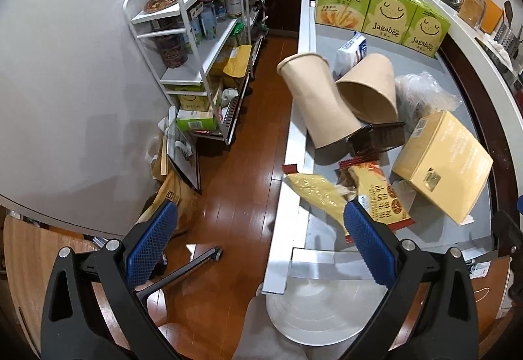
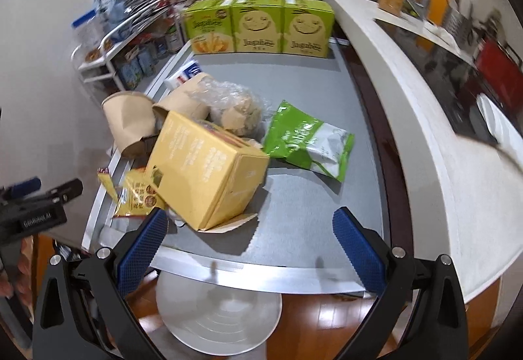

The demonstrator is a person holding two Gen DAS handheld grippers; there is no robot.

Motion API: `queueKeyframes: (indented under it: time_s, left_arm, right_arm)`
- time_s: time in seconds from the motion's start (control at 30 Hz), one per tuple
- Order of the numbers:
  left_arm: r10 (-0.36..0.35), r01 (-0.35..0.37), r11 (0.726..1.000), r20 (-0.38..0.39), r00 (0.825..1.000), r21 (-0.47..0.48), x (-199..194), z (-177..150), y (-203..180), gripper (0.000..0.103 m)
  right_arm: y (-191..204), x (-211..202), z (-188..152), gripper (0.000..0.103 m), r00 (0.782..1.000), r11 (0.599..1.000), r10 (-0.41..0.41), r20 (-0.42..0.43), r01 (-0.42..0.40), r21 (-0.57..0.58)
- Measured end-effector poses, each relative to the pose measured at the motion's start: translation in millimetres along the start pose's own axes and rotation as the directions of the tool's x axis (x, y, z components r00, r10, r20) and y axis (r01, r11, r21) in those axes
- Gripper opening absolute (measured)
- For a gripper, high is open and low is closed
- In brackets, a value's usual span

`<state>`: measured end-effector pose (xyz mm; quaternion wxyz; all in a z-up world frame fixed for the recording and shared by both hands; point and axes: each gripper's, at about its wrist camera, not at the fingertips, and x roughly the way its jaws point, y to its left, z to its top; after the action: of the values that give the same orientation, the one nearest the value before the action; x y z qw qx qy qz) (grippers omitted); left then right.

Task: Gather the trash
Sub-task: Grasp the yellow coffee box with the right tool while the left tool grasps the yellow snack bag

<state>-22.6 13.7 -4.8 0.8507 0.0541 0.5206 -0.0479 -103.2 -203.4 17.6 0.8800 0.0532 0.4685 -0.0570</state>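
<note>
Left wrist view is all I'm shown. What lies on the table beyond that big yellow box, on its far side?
Observer: A green snack bag lies flat on the grey table, right beside the yellow box.
Operator: Is the other claw holding anything?
Observer: No. The right gripper is open and empty, near the table's front edge.
Operator: Is that box closed?
Observer: No, the flap at its near end is open.

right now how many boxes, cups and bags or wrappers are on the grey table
green Jagabee cardboard boxes: 3
yellow cardboard box: 1
brown paper cups: 2
green and white foil snack bag: 1
yellow and red snack wrappers: 2
clear crumpled plastic bag: 1
total: 10
</note>
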Motion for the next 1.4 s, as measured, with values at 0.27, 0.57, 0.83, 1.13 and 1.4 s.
queueKeyframes:
  time_s: [0.27, 0.57, 0.83, 1.13, 1.4]
  left_arm:
    - [0.029, -0.03, 0.999, 0.033, 0.999, 0.014, -1.9, 12.1, 5.7, 0.102]
    - [0.004, -0.004, 1.0, 0.019, 1.0, 0.004, 3.2, 12.7, 16.2, 0.102]
    - [-0.154, 0.156, 0.985, -0.038, 0.987, 0.067, 14.6, 5.3, 6.3, 0.102]
    - [-0.206, 0.217, 0.968, -0.097, 0.974, 0.126, 20.9, -15.4, -8.7, 0.102]
    - [-0.302, 0.308, 0.951, -0.16, 0.94, 0.015, 40.8, -1.1, -44.2, 0.102]
  right_arm:
    - [-3.5, 31.6, 14.9, 0.099, 0.984, 0.967, 0.137, -0.118, -0.107, 0.232]
    - [50.7, 21.2, 30.7, 0.099, 0.999, 0.958, -0.051, 0.015, 0.053, -0.282]
    - [87.1, 40.9, 19.7, 0.099, 0.994, 0.789, -0.107, 0.026, 0.1, -0.606]
    - [80.8, 65.3, 33.3, 0.081, 0.994, 0.759, -0.09, -0.061, 0.029, -0.651]
    - [45.1, 55.0, 43.6, 0.078, 0.993, 0.904, -0.073, -0.096, 0.025, -0.426]
